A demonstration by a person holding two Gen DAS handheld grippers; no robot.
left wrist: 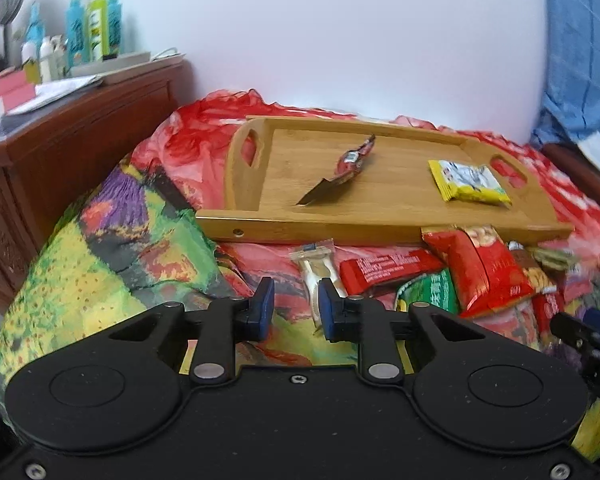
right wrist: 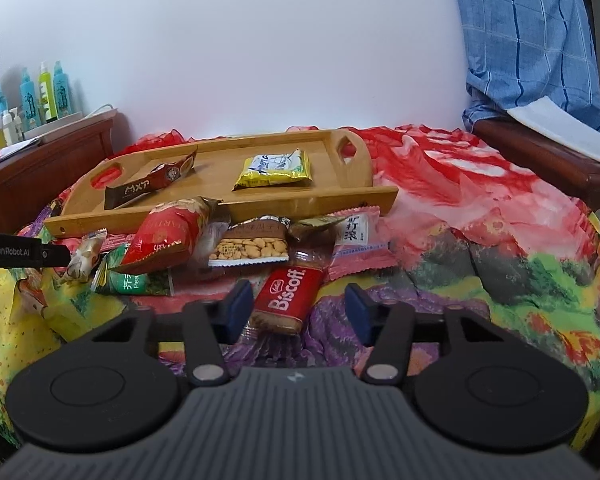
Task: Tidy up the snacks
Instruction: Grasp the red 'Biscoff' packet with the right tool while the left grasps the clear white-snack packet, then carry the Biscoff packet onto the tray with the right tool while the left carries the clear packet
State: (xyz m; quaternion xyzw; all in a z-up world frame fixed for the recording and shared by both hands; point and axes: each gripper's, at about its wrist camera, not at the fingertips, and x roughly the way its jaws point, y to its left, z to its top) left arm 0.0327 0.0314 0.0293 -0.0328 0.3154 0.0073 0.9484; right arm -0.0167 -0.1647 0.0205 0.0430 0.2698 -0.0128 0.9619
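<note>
A wooden tray (left wrist: 340,227) (right wrist: 340,200) lies on the bed and holds a brown-red sachet (left wrist: 352,160) (right wrist: 152,184) and a yellow packet (left wrist: 468,182) (right wrist: 276,170). Loose snacks are piled in front of it. My left gripper (left wrist: 296,308) stands low over the cover with a narrow gap. A clear packet with white contents (left wrist: 316,268) runs under its right finger, and the left pad is clear of it. My right gripper (right wrist: 296,312) is open around a red Biscoff packet (right wrist: 288,300), its right pad apart from the wrapper.
The pile holds a red peanut bag (right wrist: 168,236), a green pea packet (right wrist: 136,284), a peanut bar (right wrist: 252,246) and a pink packet (right wrist: 358,240). A wooden cabinet (left wrist: 80,128) with bottles (left wrist: 96,28) stands left. Dark wooden furniture (right wrist: 540,160) under blue checked cloth (right wrist: 532,40) stands right.
</note>
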